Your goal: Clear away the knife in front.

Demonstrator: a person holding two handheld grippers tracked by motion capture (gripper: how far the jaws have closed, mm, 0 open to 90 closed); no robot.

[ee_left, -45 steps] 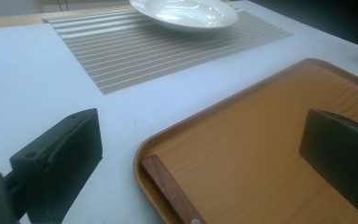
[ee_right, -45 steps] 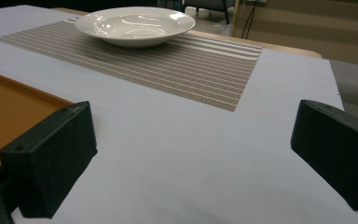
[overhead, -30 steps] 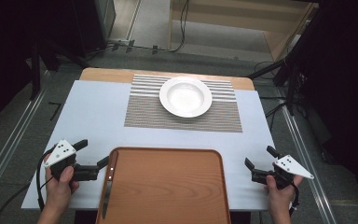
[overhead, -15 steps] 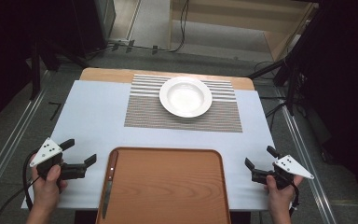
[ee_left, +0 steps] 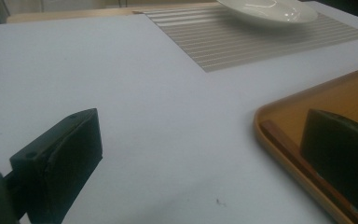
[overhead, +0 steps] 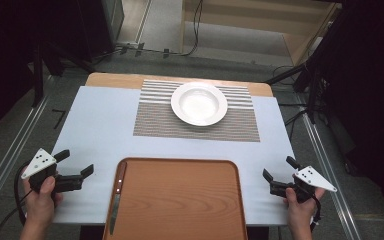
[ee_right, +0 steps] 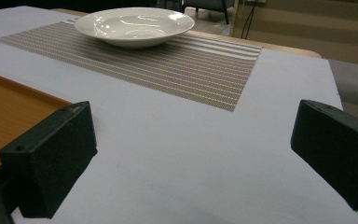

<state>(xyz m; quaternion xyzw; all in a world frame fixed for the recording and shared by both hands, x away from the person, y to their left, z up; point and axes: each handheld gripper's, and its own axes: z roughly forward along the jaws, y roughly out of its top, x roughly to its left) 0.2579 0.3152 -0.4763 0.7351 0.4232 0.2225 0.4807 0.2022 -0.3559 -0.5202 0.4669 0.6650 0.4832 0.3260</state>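
Observation:
A white bowl-shaped plate (overhead: pixel 199 103) (ee_right: pixel 134 26) (ee_left: pixel 266 9) rests on a striped placemat (overhead: pixel 152 120) at the far middle of the table. A brown wooden tray (overhead: pixel 180 200) lies at the near edge, and a knife (overhead: pixel 116 200) with a wooden handle lies along its left rim. My left gripper (overhead: pixel 75 165) is open at the near left, just left of the tray, with nothing between its jaws. At the near right, my right gripper (overhead: pixel 278 168) is open beside the tray's right edge, holding nothing.
A pale blue sheet covers the table (overhead: pixel 95 130), with a wooden strip along its far edge. Cables and dark stands are on the floor beyond and to both sides.
My left gripper has drifted left, away from the tray and the knife, then edged back toward them. The right gripper has stayed where it was.

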